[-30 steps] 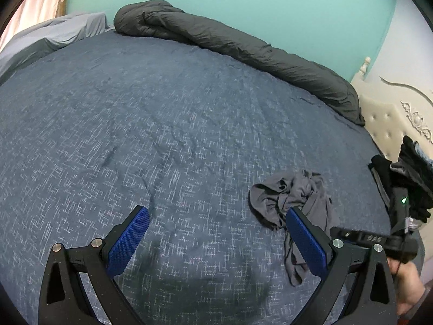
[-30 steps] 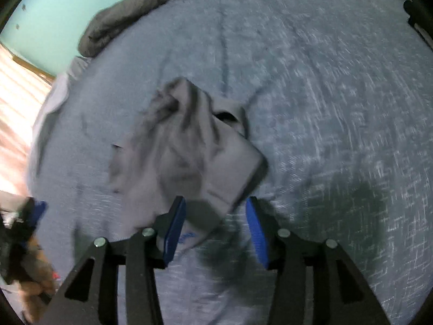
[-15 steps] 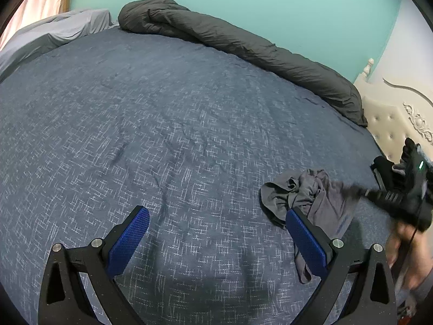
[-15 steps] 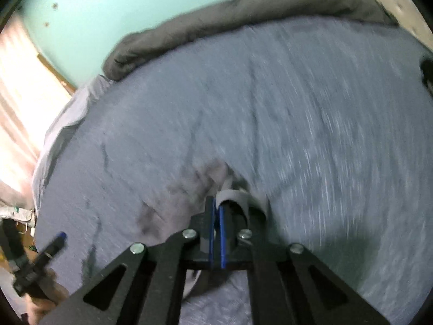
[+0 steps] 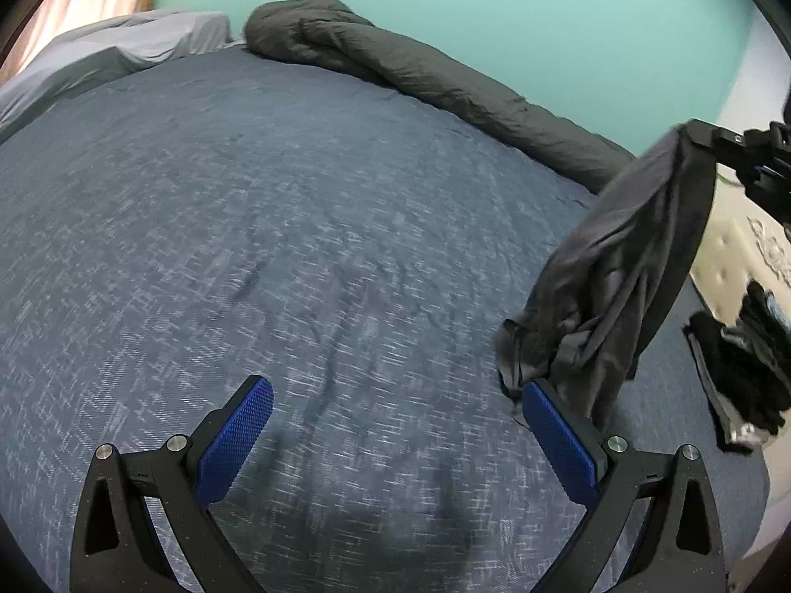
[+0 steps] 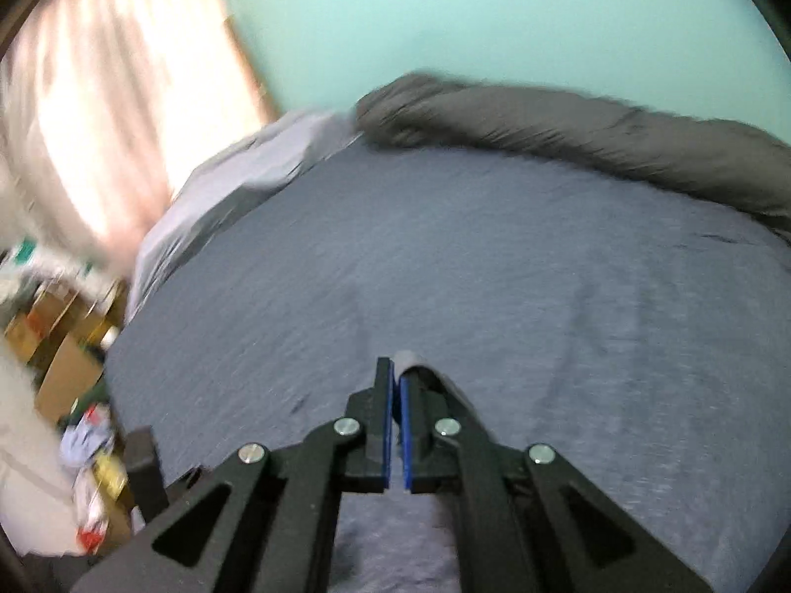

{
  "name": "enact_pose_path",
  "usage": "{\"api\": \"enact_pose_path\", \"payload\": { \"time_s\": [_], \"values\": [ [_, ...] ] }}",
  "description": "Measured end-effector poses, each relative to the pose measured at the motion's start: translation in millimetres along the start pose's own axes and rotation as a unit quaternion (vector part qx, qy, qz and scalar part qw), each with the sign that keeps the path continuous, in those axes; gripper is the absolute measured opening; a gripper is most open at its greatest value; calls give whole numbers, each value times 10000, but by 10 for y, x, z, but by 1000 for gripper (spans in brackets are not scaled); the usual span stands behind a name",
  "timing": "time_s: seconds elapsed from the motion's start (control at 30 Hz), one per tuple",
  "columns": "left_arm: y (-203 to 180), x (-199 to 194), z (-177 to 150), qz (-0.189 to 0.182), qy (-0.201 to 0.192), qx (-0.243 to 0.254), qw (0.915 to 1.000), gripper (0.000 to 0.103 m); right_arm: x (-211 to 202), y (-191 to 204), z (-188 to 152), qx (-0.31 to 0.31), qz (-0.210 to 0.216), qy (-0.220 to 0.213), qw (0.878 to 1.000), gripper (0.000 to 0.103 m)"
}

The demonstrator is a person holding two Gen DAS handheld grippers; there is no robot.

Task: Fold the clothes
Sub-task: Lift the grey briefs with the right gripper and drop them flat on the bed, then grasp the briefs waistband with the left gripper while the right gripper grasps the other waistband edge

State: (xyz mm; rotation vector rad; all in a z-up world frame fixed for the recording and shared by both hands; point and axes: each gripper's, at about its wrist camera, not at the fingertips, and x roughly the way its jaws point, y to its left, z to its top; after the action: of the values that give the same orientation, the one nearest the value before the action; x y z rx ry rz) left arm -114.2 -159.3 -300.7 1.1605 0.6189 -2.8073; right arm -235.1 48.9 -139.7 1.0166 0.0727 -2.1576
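Note:
A grey garment (image 5: 628, 267) hangs in the air at the right of the left wrist view, held at its top edge by my right gripper (image 5: 692, 136); its lower end reaches down near the blue bedspread (image 5: 247, 247). In the right wrist view my right gripper (image 6: 395, 370) is shut on a fold of that grey garment (image 6: 420, 363), most of which is hidden under the fingers. My left gripper (image 5: 395, 425) is open low over the bed, with nothing between its blue pads; its right pad (image 5: 558, 435) is just left of the hanging cloth.
A rolled dark grey duvet (image 5: 420, 74) lies along the far edge of the bed against the teal wall. A pile of black clothes (image 5: 741, 370) sits at the right edge by the cream headboard (image 5: 731, 257). Boxes and clutter (image 6: 64, 360) stand beside the bed.
My right gripper shut on the grey garment and lifted it off the bed; it now hangs in the air. My left gripper stayed open and low.

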Motion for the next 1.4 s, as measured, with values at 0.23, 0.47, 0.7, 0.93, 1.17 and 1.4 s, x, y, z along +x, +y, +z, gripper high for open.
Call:
{"api": "enact_pose_path", "payload": {
  "time_s": [0.23,0.47,0.7,0.93,1.17,1.4],
  "values": [
    [148,6,41,78,18,-205,9998,103,619,81,-144,-160,-160,785,9967,19],
    [117,65,65,17,111,-206,9997,103,625,-122,-400,-110,-526,1069,9928,45],
    [-45,200,18,-166,367,-12,9992,103,429,-663,-895,415,-871,1033,9900,45],
    [-369,440,13,-349,615,316,9970,102,212,-1102,-1550,1012,-1236,583,9854,47],
    [-708,808,-52,-398,934,708,9923,91,68,-1192,-1880,1258,-1132,-111,9855,49],
    [-831,928,-58,-348,974,919,9904,65,156,-1240,-1951,1411,-997,-473,9838,52]
  ]
}}
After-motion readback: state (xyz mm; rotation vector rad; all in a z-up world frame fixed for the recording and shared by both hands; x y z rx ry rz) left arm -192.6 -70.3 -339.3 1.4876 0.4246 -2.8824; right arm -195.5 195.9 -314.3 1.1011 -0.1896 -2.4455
